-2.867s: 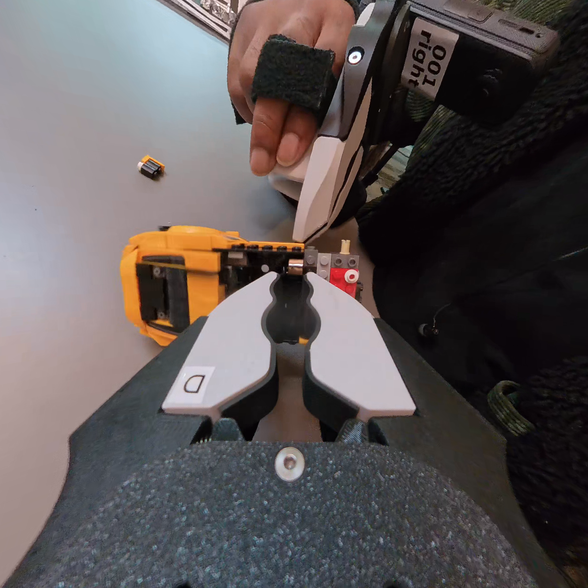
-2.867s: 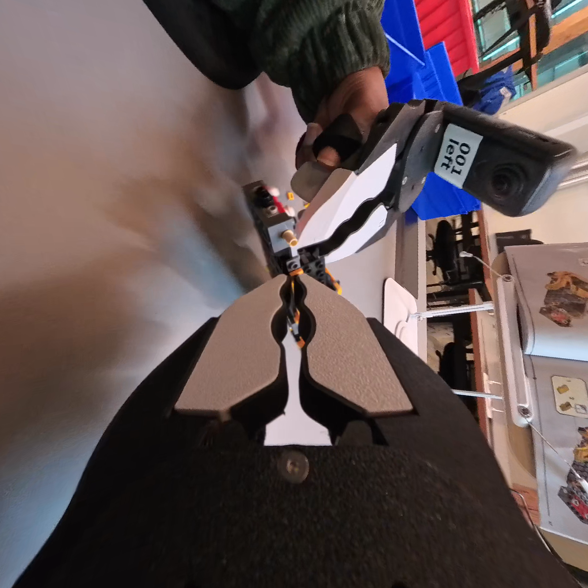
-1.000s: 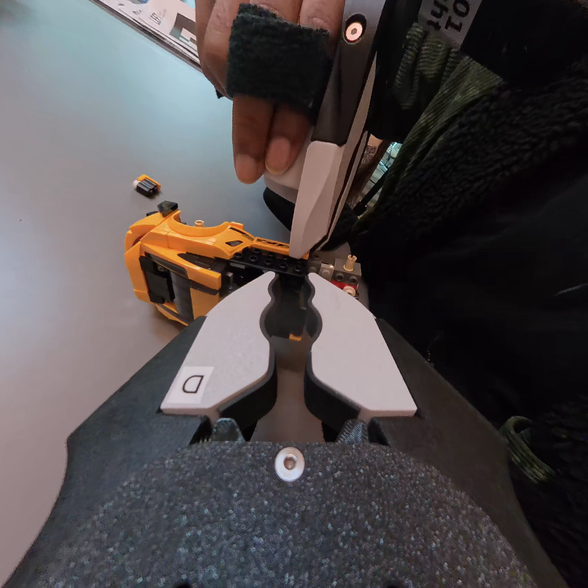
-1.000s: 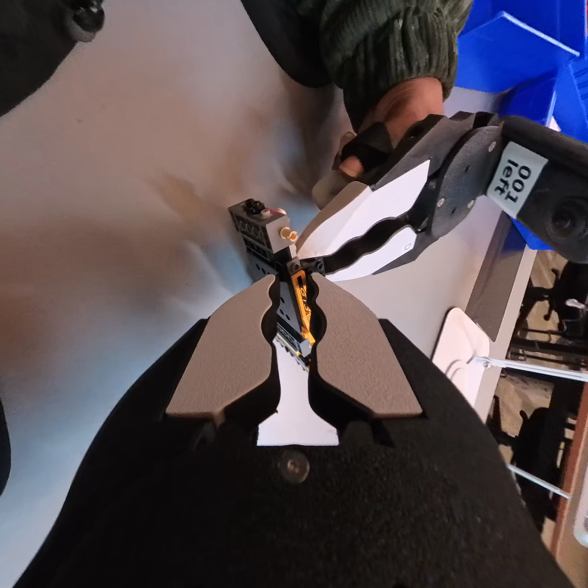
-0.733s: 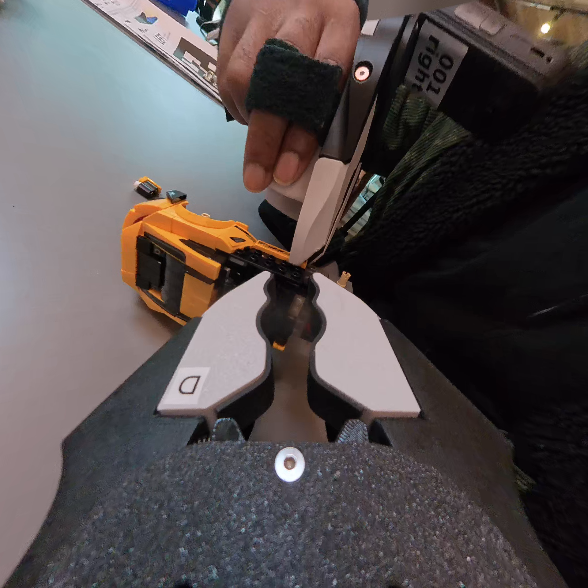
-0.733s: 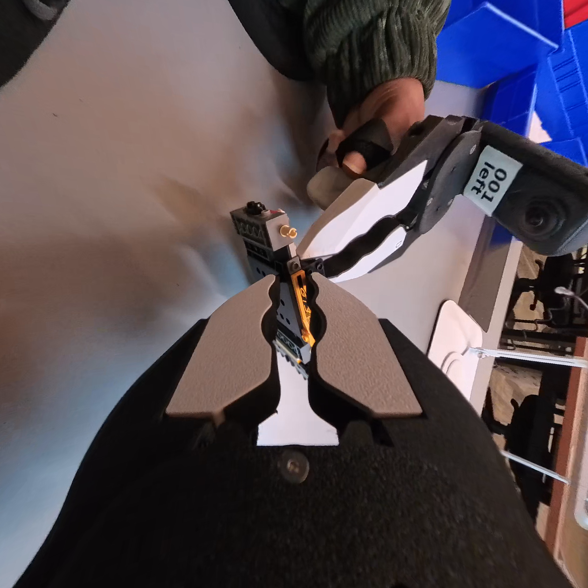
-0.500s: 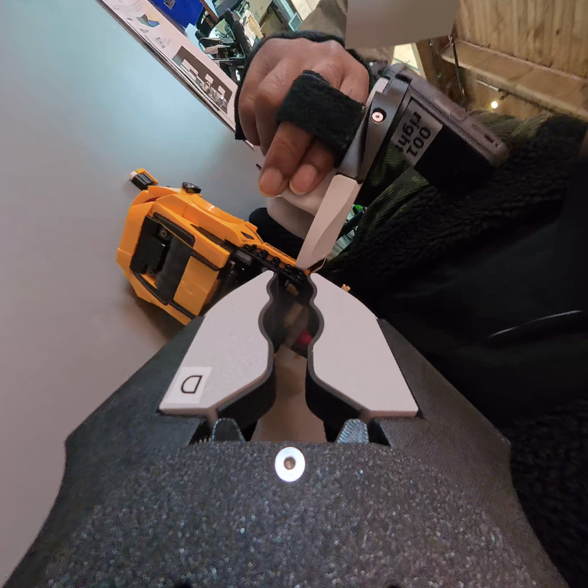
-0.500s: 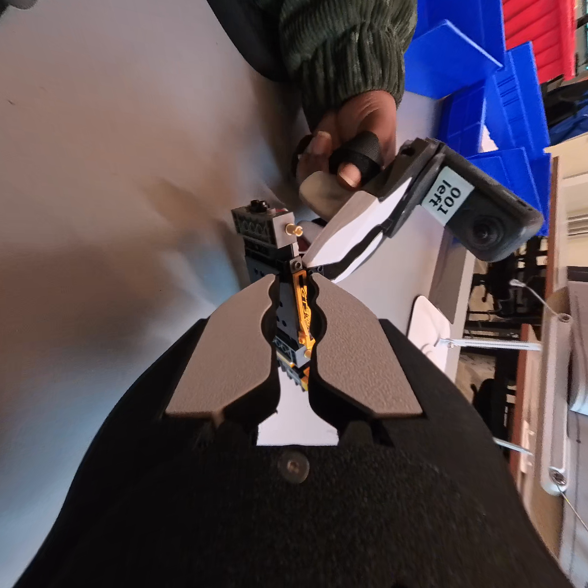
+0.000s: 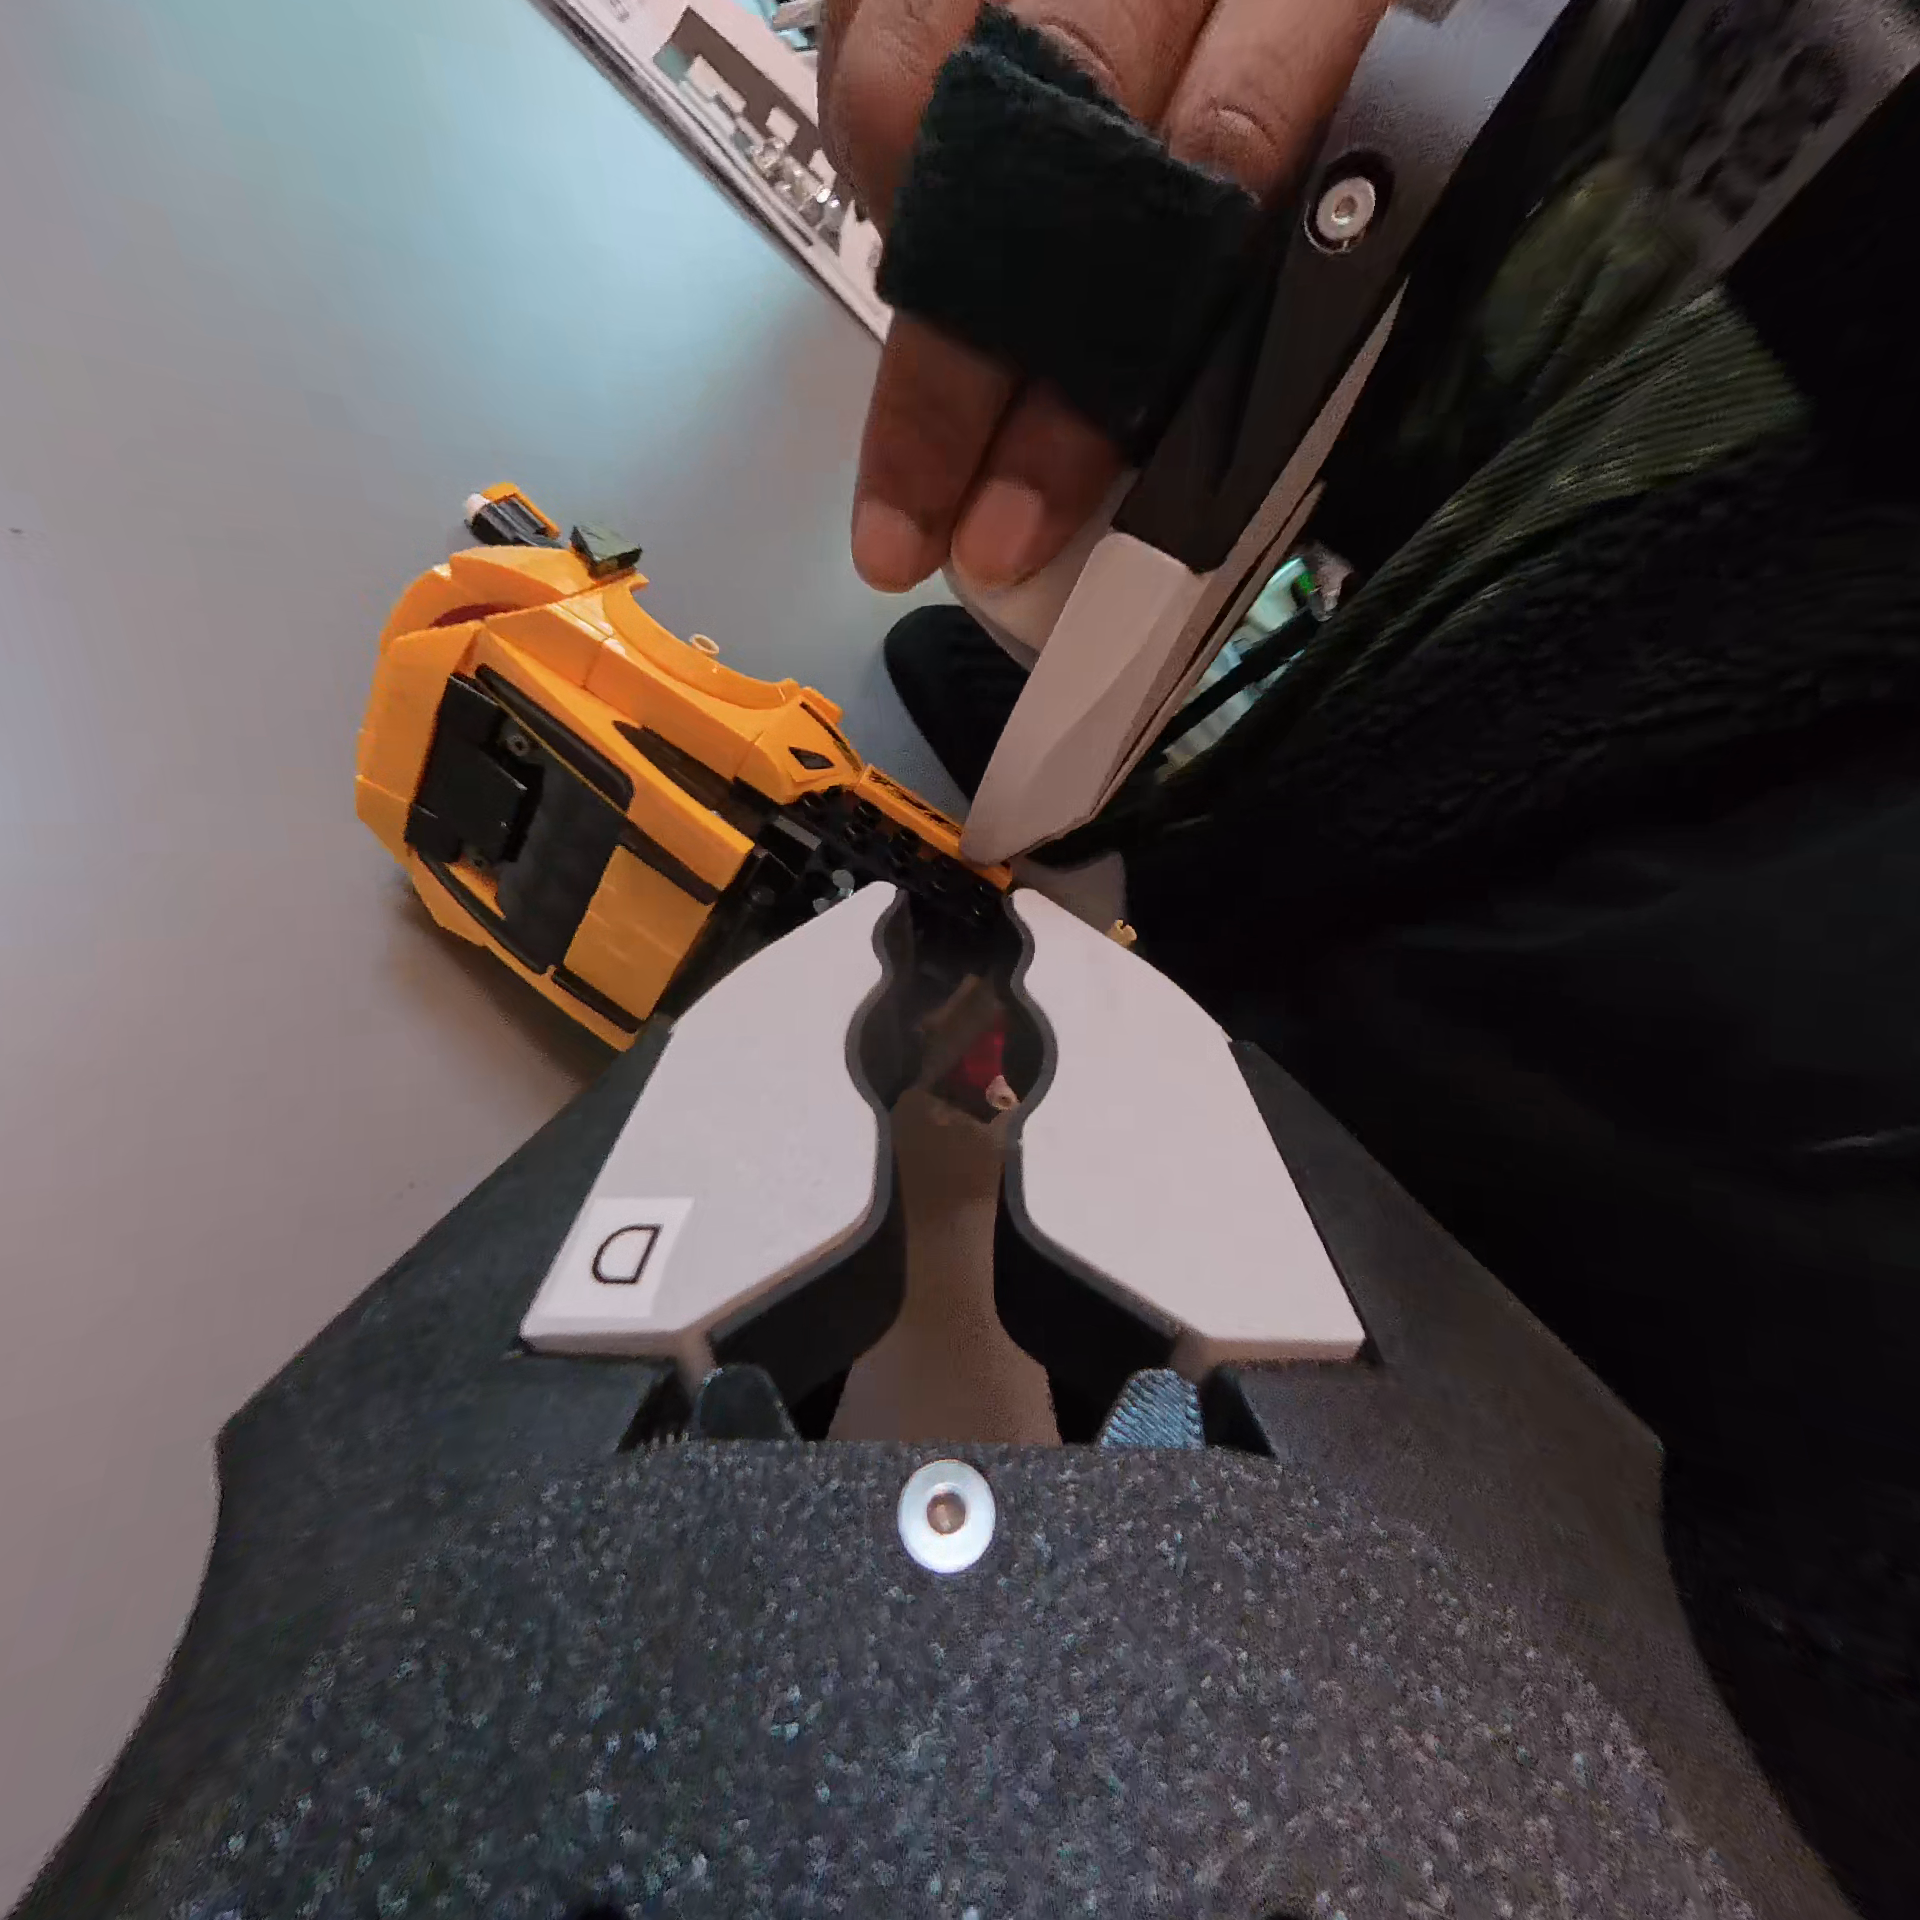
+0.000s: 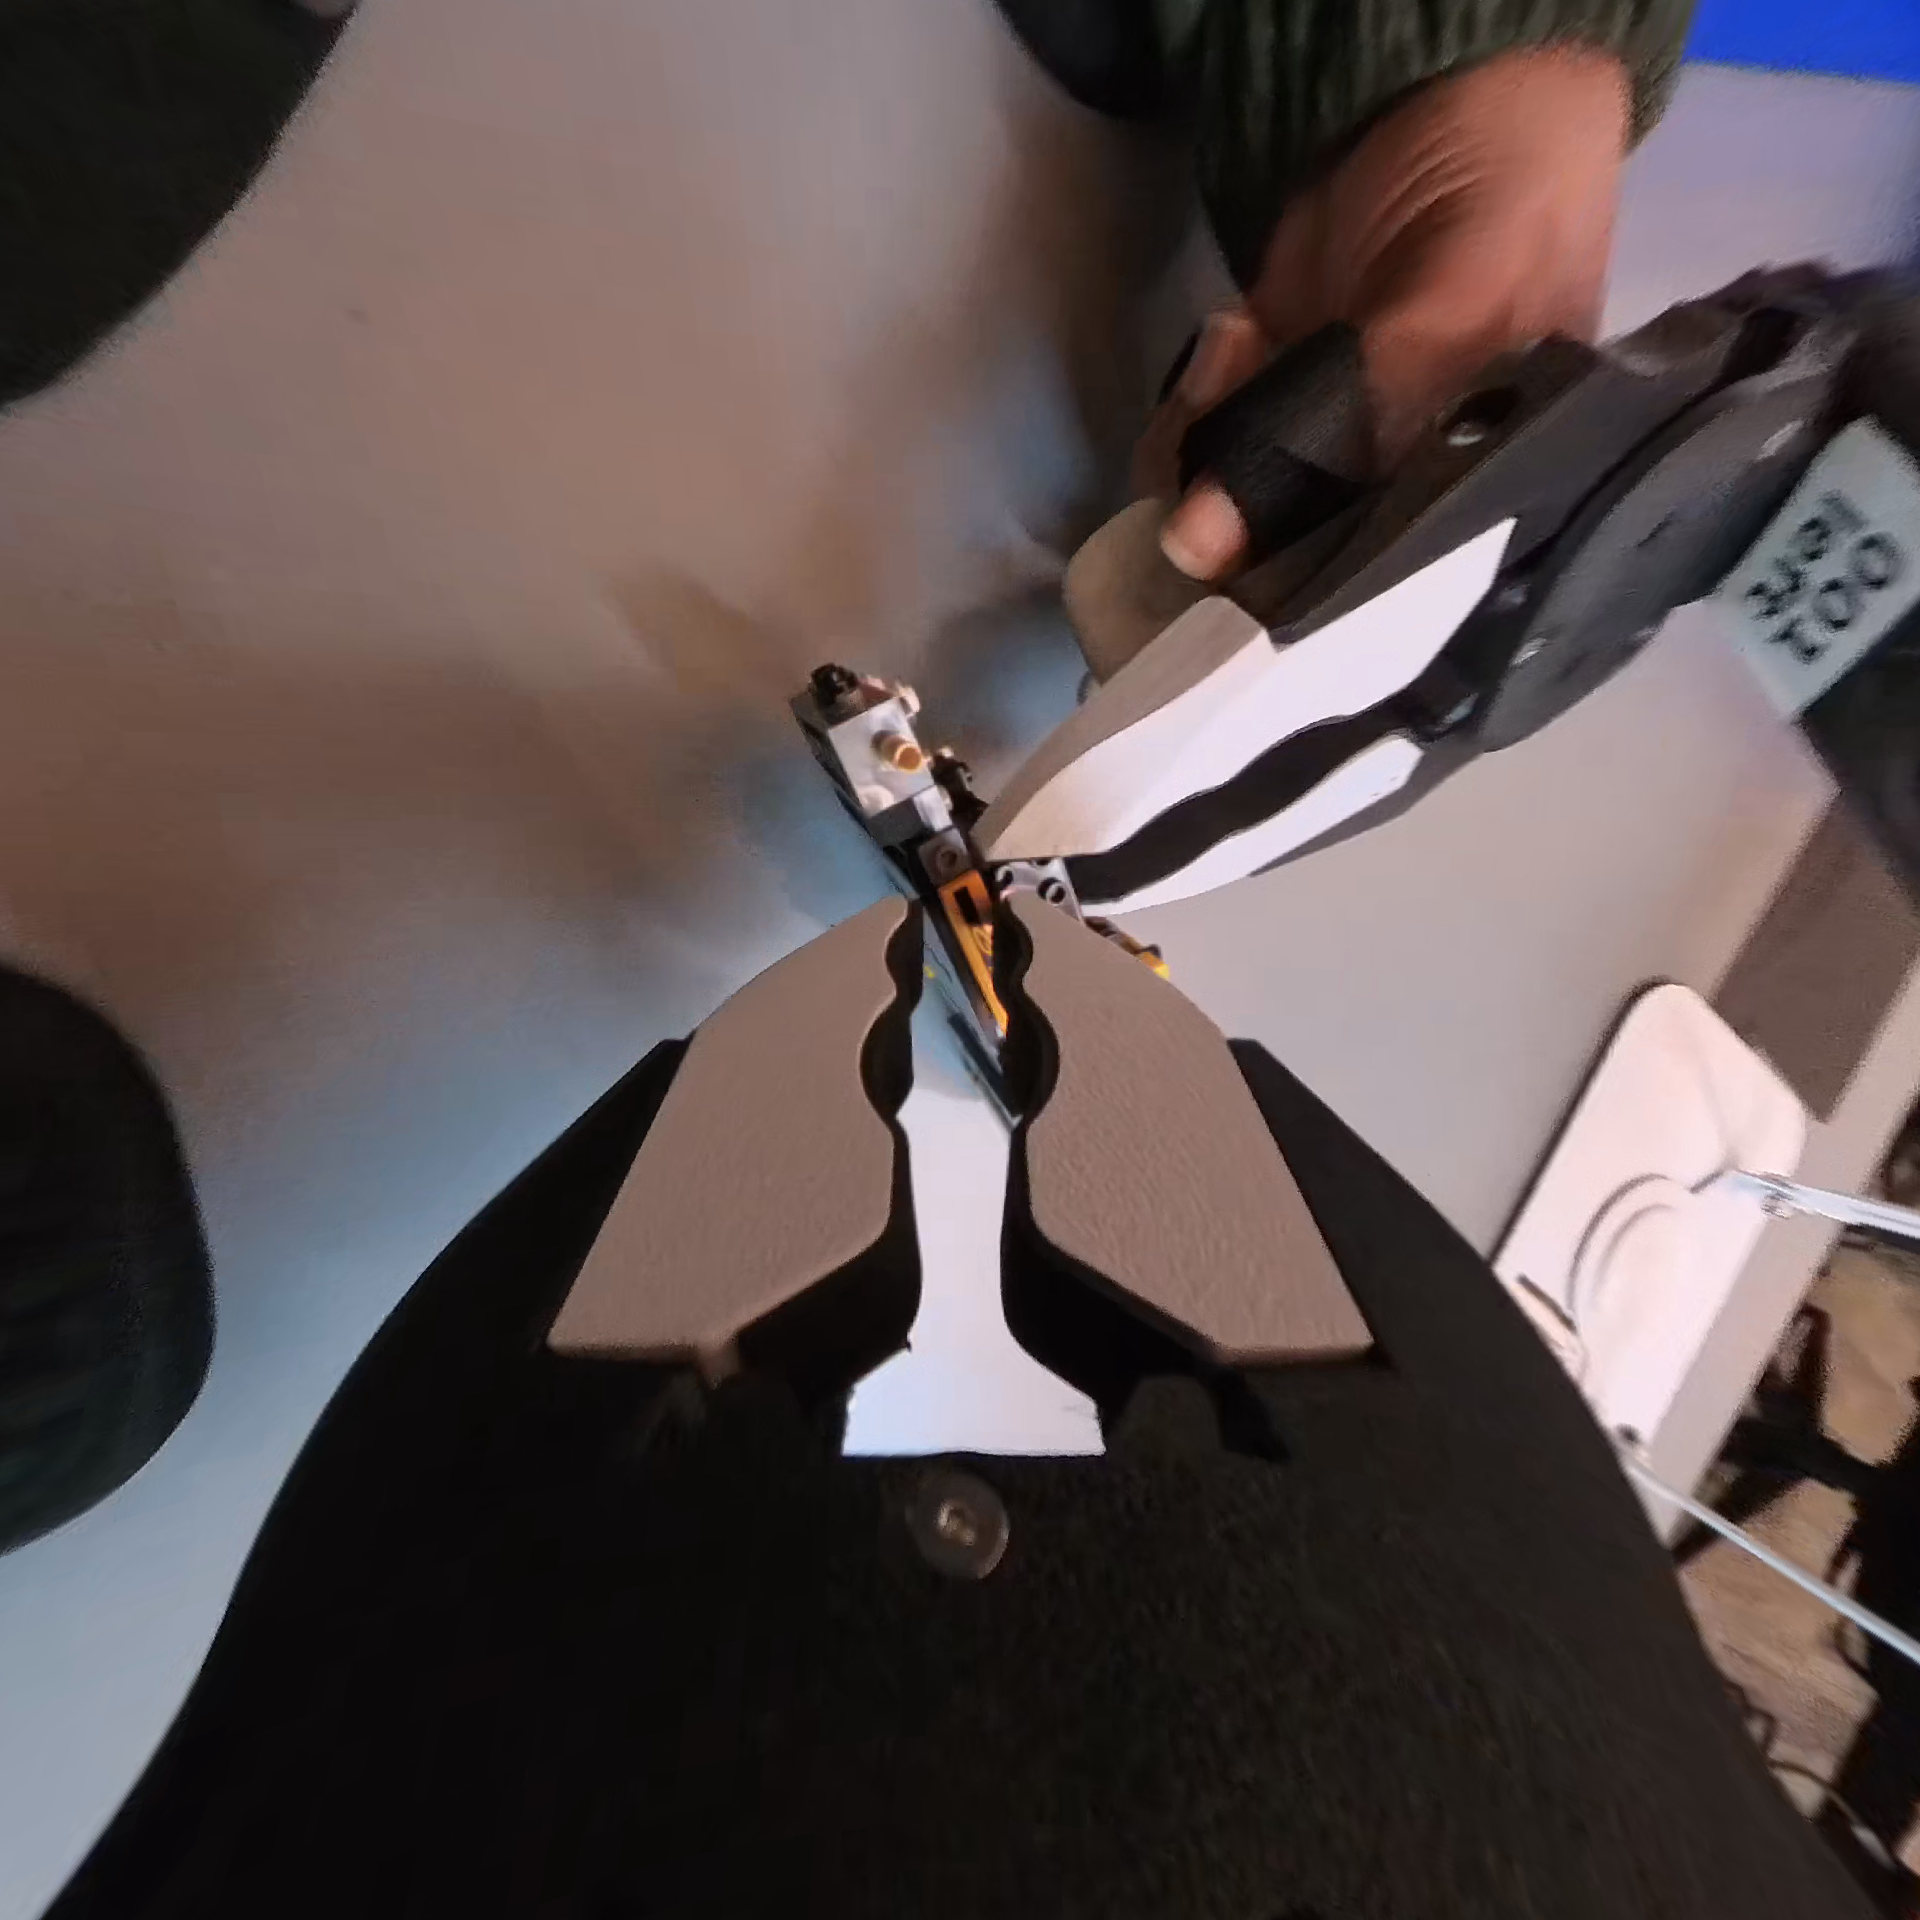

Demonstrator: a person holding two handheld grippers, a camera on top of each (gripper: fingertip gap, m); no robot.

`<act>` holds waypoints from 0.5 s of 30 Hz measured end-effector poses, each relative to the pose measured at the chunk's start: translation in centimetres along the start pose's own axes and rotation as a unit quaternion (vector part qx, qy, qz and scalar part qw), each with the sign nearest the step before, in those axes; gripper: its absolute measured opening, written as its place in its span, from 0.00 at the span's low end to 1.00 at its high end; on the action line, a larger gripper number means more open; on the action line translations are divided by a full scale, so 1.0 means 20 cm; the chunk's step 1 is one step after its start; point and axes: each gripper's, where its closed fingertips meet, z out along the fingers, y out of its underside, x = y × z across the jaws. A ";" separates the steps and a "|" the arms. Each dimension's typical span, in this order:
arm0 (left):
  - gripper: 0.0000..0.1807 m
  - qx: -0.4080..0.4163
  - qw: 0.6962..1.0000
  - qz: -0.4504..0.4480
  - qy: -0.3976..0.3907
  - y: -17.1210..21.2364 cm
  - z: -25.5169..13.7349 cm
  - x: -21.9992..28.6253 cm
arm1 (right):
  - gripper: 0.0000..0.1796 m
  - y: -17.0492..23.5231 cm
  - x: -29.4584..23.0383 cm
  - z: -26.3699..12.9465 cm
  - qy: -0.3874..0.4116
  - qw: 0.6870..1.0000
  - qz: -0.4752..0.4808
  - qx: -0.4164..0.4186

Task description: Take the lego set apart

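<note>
The yellow and black lego car [image 9: 582,790] lies on its side on the grey table [image 9: 208,312]. My left gripper [image 9: 951,904] is shut on the car's black chassis; a red and grey end piece [image 9: 982,1060] shows between its fingers. My right gripper [image 10: 966,914] is shut on the car's yellow and black side strip [image 10: 977,935]. In the left wrist view the right gripper [image 9: 997,842] comes down from above onto that edge. In the right wrist view the left gripper [image 10: 1049,873] grips from the right, and the car's grey rear block [image 10: 873,758] sticks out beyond. This view is blurred.
Two small loose lego pieces [image 9: 509,514] [image 9: 603,540] lie just beyond the car. An instruction booklet [image 9: 748,125] lies at the table's far edge. A white holder [image 10: 1662,1195] stands at the right. The person's dark sleeves and body crowd the right side of the left wrist view. The tips of both grippers are at nearly the same place.
The car has turned and tilted between the two grippers, so its red end now shows between the left fingers. Both grippers have stayed shut on it. The right wrist view has become blurred.
</note>
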 end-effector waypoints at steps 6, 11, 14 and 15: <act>0.08 -0.021 0.997 0.030 -0.075 0.04 0.05 -0.03 | 0.06 0.02 -0.06 0.03 -0.002 0.997 0.078 0.013; 0.07 -0.032 0.992 0.051 -0.115 0.05 0.10 -0.05 | 0.06 0.05 -0.10 0.05 0.101 0.989 0.100 0.030; 0.07 -0.034 0.991 0.053 -0.118 0.06 0.12 -0.05 | 0.05 0.05 -0.13 0.06 0.135 0.990 0.051 -0.005; 0.07 -0.036 0.991 0.054 -0.118 0.06 0.13 -0.05 | 0.05 0.05 -0.13 0.06 0.141 0.989 0.027 -0.020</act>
